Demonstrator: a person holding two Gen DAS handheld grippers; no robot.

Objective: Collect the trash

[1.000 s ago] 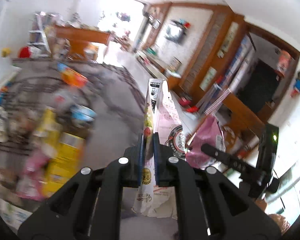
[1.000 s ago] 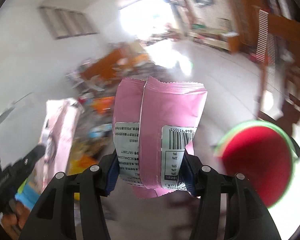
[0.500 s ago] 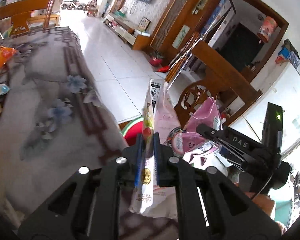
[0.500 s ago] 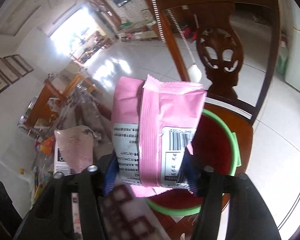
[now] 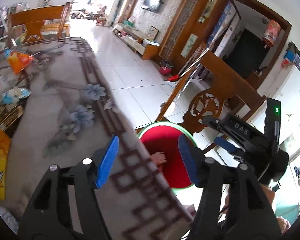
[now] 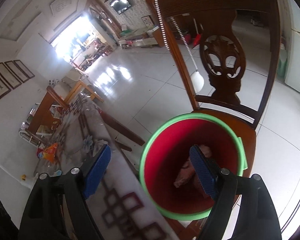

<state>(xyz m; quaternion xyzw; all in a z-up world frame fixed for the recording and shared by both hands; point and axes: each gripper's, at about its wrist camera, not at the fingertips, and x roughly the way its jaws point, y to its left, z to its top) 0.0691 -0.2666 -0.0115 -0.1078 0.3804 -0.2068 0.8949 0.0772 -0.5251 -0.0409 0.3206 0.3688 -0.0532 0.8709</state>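
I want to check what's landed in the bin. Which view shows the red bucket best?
The right wrist view: the red bucket shows its whole green rim and pink wrappers inside. The left wrist view shows it half hidden behind the table edge and one finger.

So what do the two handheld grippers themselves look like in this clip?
Both match: the left gripper and right gripper have matte black angular finger arms with silver screw heads and ribbed blue pads. In the left wrist view, the right gripper's body carries white "DAS" lettering and a lit green indicator. No sleeves are visible.
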